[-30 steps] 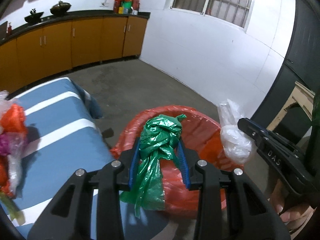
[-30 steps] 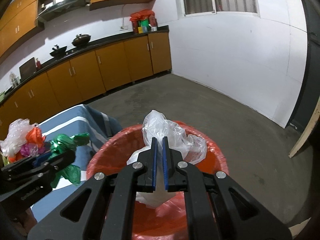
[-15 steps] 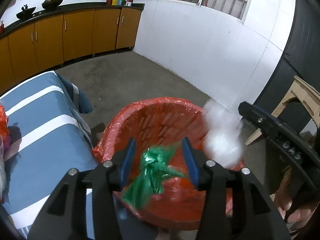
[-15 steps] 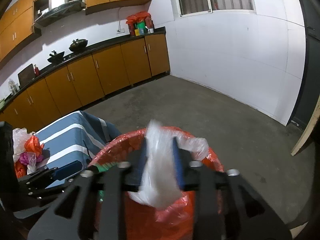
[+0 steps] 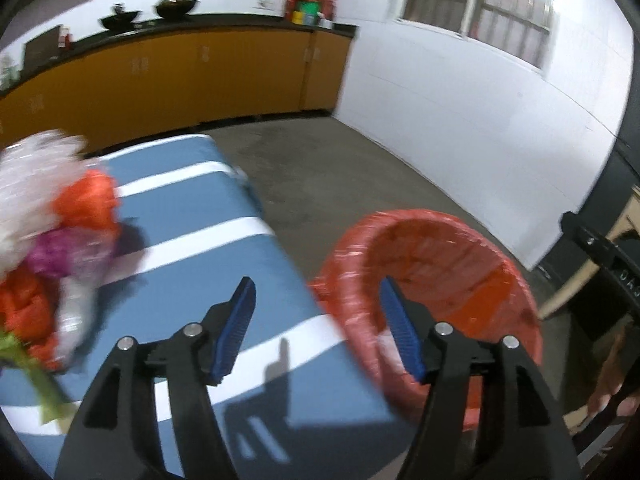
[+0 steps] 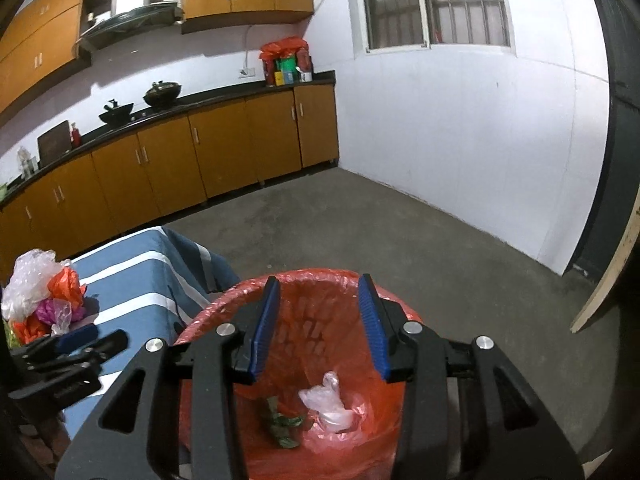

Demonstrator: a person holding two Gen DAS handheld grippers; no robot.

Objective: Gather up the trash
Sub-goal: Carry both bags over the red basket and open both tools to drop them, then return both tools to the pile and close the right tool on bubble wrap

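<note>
A: What is sitting in the round bin lined with a red plastic bag (image 6: 352, 432)?

B: Two pieces of trash are lying at its bottom: a crumpled clear plastic bag (image 6: 329, 400) and, just beside it on the left, a crumpled green plastic bag (image 6: 282, 424). They are touching or nearly so; I cannot tell which.

A: And the right tool (image 6: 320, 326)?

B: It is hanging over the bin's opening, pointing down into it, its blue-padded jaws spread with nothing between them.

A: The left tool (image 5: 320, 328)?

B: Its jaws are opening, with nothing between them. It is pointing down over the edge where the blue cloth with white stripes (image 5: 208, 240) is covering the counter, and the red-lined bin (image 5: 436, 280) is standing just beside that edge. In the right wrist view the left tool (image 6: 80, 344) is reaching over the striped cloth (image 6: 132, 292).

A: Is more trash waiting?

B: A heap of crumpled plastic bags, clear, orange and purple (image 5: 60, 232), is lying on the cloth at the left, blurred in the left wrist view. The right wrist view is showing the same heap (image 6: 42, 296) more sharply, well apart from the bin.

A: Any person showing?

B: Only part of a hand (image 5: 612, 376) at the right edge, holding the right tool's handle.
</note>
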